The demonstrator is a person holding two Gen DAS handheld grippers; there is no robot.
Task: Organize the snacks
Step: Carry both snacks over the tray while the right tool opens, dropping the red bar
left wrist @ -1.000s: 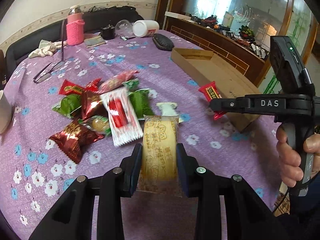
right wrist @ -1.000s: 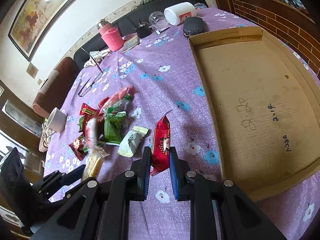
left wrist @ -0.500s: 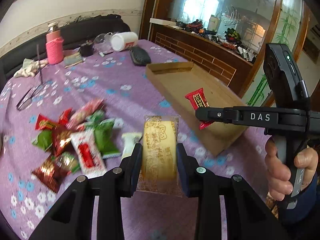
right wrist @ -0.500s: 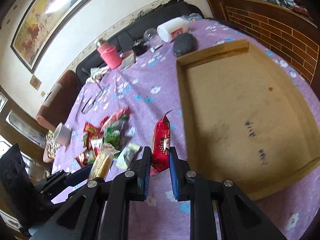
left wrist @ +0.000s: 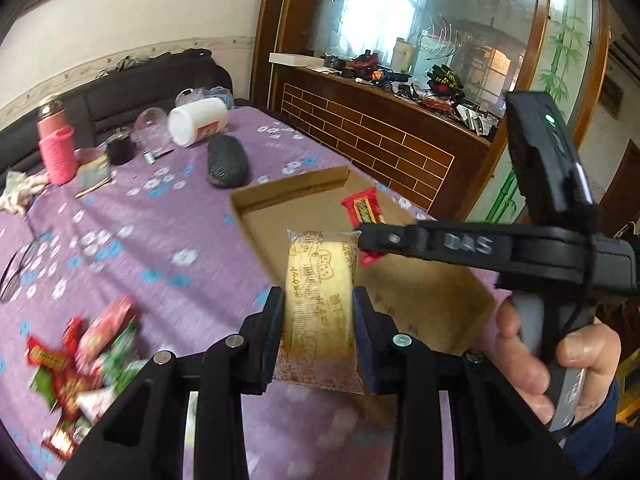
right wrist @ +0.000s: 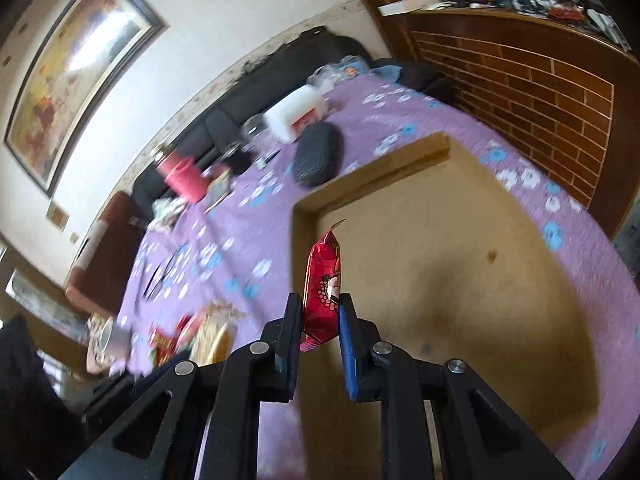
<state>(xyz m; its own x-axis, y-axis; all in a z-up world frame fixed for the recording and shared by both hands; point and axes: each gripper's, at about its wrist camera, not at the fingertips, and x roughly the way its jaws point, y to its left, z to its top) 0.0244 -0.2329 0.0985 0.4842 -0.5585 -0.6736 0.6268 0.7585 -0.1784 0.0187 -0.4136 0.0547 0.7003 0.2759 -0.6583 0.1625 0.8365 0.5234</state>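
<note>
My left gripper (left wrist: 319, 300) is shut on a long yellow snack packet (left wrist: 318, 304), held in the air at the near left edge of a shallow cardboard box (left wrist: 420, 296). My right gripper (right wrist: 319, 307) is shut on a red snack packet (right wrist: 323, 280) and hangs over the box floor (right wrist: 460, 264) near its left wall. In the left wrist view the right gripper (left wrist: 362, 236) reaches in from the right with the red packet (left wrist: 362, 210), a hand (left wrist: 556, 364) on its handle. A blurred pile of red and green snacks (left wrist: 80, 368) lies at lower left on the purple cloth.
At the table's far side stand a pink bottle (left wrist: 56, 144), a white jar on its side (left wrist: 198, 120), a black case (left wrist: 227, 160) and small clutter. Glasses (left wrist: 12, 268) lie at the left. A brick-faced wooden counter (left wrist: 380, 140) runs behind the box. A cup (right wrist: 110, 334) sits far left.
Both grippers have carried their packets to the right and upward, from beside the snack pile to over the cardboard box. Both views have swung towards the counter. The grips are unchanged.
</note>
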